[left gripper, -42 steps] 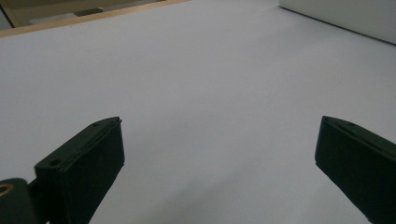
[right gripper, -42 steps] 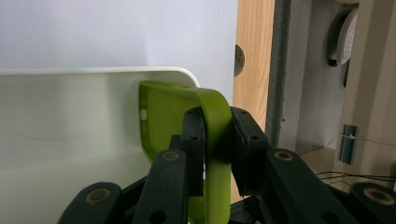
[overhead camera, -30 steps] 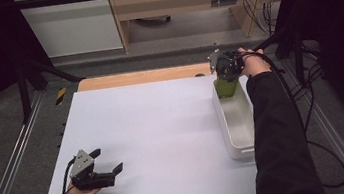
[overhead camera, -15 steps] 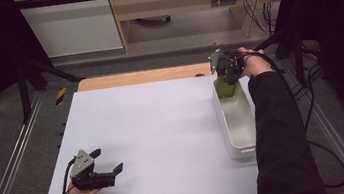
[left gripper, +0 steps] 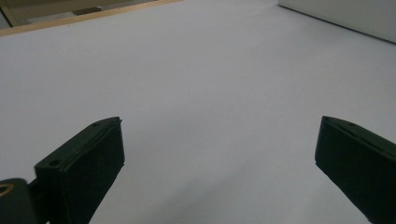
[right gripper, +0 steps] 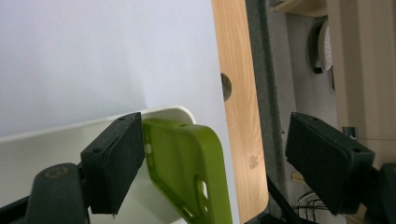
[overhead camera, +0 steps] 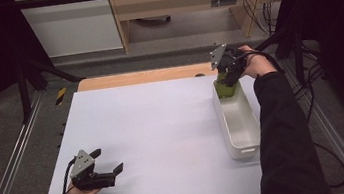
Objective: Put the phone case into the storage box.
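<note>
The right claw (right gripper: 212,154) gaped wide beside the green case (right gripper: 187,172) propped in the tray (overhead camera: 237,118), which looked liable to topple; the left claw (overhead camera: 105,161) sat wide over bare desk (overhead camera: 154,129).

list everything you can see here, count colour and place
table top: 1, white, centre of the high view
wooden strip: 1, light wood, along the table's far edge
tray: 1, white, right side of the table
phone case: 1, green, at the tray's far end, between the open right tongs
cabinet: 1, white, beyond the table
left tongs: 1, black, open, near left corner
right tongs: 1, black, open, over the tray's far end
sleeves: 2, black
</note>
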`<state>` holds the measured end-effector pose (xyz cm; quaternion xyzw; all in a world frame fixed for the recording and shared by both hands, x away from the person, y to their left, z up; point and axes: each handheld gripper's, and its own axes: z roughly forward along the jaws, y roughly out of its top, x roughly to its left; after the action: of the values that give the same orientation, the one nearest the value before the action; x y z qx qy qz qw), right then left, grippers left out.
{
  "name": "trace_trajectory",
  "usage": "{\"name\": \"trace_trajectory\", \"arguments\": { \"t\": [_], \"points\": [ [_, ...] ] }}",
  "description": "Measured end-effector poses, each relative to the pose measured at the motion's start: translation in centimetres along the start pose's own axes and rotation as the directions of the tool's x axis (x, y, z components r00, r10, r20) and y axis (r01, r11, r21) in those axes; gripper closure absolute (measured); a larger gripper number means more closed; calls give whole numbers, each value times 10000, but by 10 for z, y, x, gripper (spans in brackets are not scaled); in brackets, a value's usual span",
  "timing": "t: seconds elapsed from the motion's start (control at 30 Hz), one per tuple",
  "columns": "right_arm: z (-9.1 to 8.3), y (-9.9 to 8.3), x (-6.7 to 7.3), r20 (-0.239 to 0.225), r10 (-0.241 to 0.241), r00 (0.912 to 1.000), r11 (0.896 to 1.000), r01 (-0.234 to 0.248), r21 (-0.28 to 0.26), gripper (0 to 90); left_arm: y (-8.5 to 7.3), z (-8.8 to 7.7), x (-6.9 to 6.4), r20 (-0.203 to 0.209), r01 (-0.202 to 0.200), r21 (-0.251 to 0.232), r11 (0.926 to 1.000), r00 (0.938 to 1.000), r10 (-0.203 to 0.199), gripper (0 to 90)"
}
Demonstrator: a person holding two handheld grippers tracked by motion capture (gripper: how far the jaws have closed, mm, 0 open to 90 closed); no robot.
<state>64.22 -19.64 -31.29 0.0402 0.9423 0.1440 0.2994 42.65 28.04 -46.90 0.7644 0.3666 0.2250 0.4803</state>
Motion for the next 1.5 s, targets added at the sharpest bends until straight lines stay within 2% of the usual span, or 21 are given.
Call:
{"name": "trace_trajectory", "arguments": {
  "t": [0.1,0.23,0.33,0.43,0.6,0.7,0.77,0.83,0.93,1.03,1.13,1.2,1.3,1.33,1.4,1.5],
  "points": [
    [-2,0,1,142,564,9983,9973,-556,-484,171,0,0,0,3,3,-4,10000,10000,-3,9],
    [-5,-3,2,333,1122,9931,9909,-1093,-782,163,0,1,0,24,-2,27,10000,10000,2,10],
    [-10,-5,2,412,1576,9866,9815,-1519,-1162,153,0,1,-1,27,-12,41,10000,10000,12,10],
    [-14,-5,4,589,1793,9820,9741,-1689,-1504,134,0,1,-1,30,-19,54,10000,10000,19,10],
    [-21,-5,6,441,2148,9757,9576,-2016,-2057,96,0,1,-1,70,21,72,10000,10000,-21,10],
    [-26,-5,8,462,2581,9650,9403,-2400,-2413,66,0,1,-1,89,36,69,10000,10000,-37,9],
    [-29,-5,9,475,2713,9613,9356,-2518,-2474,51,0,1,-1,102,51,45,10000,9999,-52,10],
    [-32,-5,11,495,2873,9566,9261,-2642,-2695,46,1,1,-2,131,55,26,10000,9999,-56,9],
    [-39,-6,15,498,3197,9462,9102,-2921,-2937,32,1,1,-2,190,66,-1,10000,9998,-66,7],
    [-44,-8,20,423,3543,9342,8884,-3221,-3272,28,1,0,-2,228,88,-25,10000,9997,-87,7],
    [-50,-12,26,326,4004,9157,8598,-3632,-3589,24,1,-1,-2,241,114,-85,9999,9996,-111,5],
    [-54,-15,31,210,4296,9028,8335,-3874,-3939,21,1,-1,-2,246,116,-84,9999,9996,-114,6],
    [-59,-20,40,112,4637,8859,8012,-4139,-4323,17,2,-1,-2,262,140,-119,9998,9996,-137,5],
    [-61,-21,42,98,4713,8819,7949,-4199,-4379,16,2,-1,-2,274,134,-141,9998,9995,-131,5],
    [-63,-23,47,90,4955,8686,7826,-4419,-4384,10,2,-1,-2,290,145,-158,9998,9995,-140,5],
    [-68,-27,57,181,5143,8574,7692,-4519,-4517,10,2,-2,-2,315,145,-162,9998,9994,-140,4]
  ]
}}
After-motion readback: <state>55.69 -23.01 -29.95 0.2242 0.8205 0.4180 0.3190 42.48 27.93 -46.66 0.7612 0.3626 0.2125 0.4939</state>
